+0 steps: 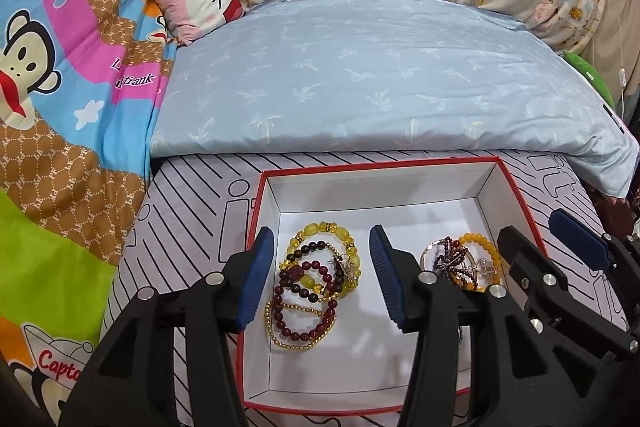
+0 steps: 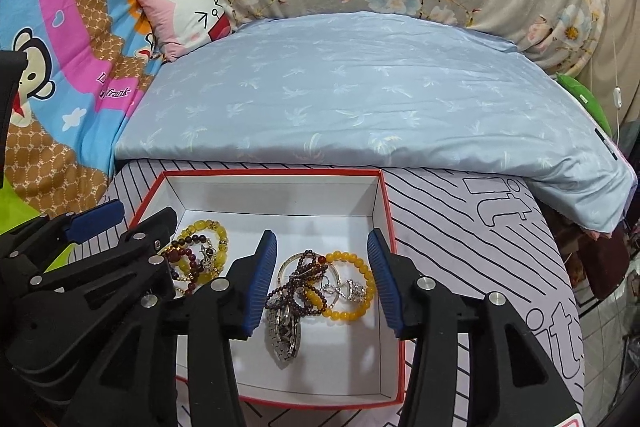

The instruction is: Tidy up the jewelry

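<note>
Left wrist view: a bed with a pale blue quilt (image 1: 360, 75) lies beyond the jaws, with a cartoon-monkey blanket (image 1: 72, 87) off to their left. Nearer, on a striped sheet (image 1: 192, 203), sits a red-rimmed white box (image 1: 520, 195), open-topped, directly under both tools. The left gripper (image 1: 322, 275) has its jaws apart with nothing pressed between the blue pads; below the gap, on the box floor, rests a heap of bead bracelets (image 1: 316, 279) in dark red, amber and gold. To the right of those jaws lies a second heap (image 1: 464, 259). In the right wrist view, the right gripper (image 2: 322, 279) hangs over that second heap, jaws apart and clear of it: a yellow bead bracelet (image 2: 356, 283), dark bead strands (image 2: 304, 275) and a metal watch (image 2: 286, 335) lie tangled between the pads' line.
</note>
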`<state>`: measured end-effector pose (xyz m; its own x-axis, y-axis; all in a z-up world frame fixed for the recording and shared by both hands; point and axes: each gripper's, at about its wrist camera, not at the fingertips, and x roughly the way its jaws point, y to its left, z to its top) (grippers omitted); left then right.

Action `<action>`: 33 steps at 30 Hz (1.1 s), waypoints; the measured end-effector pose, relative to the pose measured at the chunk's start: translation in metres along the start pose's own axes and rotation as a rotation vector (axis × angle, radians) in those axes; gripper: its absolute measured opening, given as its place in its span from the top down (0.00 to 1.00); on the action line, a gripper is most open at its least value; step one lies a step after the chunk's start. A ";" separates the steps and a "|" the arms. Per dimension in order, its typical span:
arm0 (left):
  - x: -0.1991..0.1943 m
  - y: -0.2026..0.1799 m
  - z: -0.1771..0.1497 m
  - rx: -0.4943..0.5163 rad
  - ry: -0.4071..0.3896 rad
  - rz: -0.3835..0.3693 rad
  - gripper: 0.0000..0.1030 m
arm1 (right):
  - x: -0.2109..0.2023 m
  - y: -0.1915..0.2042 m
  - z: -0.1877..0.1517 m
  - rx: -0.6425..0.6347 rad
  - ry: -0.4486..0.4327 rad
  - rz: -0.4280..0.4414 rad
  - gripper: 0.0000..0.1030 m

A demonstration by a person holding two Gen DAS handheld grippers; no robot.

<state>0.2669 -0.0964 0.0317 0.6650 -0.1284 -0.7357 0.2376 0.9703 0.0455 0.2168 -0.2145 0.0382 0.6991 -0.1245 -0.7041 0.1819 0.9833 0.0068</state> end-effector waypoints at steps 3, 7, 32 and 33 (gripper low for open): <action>-0.005 0.002 -0.002 -0.006 -0.001 0.000 0.54 | -0.006 0.000 -0.001 0.002 -0.002 -0.001 0.52; -0.016 0.004 -0.006 -0.009 -0.008 0.000 0.54 | -0.016 0.001 -0.004 0.005 -0.011 -0.003 0.50; -0.081 0.007 -0.065 -0.051 -0.017 -0.010 0.48 | -0.094 0.000 -0.064 0.039 -0.042 -0.054 0.40; -0.083 0.007 -0.068 -0.051 -0.018 -0.009 0.47 | -0.097 0.000 -0.067 0.039 -0.045 -0.061 0.39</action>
<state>0.1650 -0.0650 0.0472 0.6759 -0.1407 -0.7234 0.2079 0.9782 0.0039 0.1031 -0.1934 0.0586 0.7160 -0.1902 -0.6716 0.2511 0.9679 -0.0065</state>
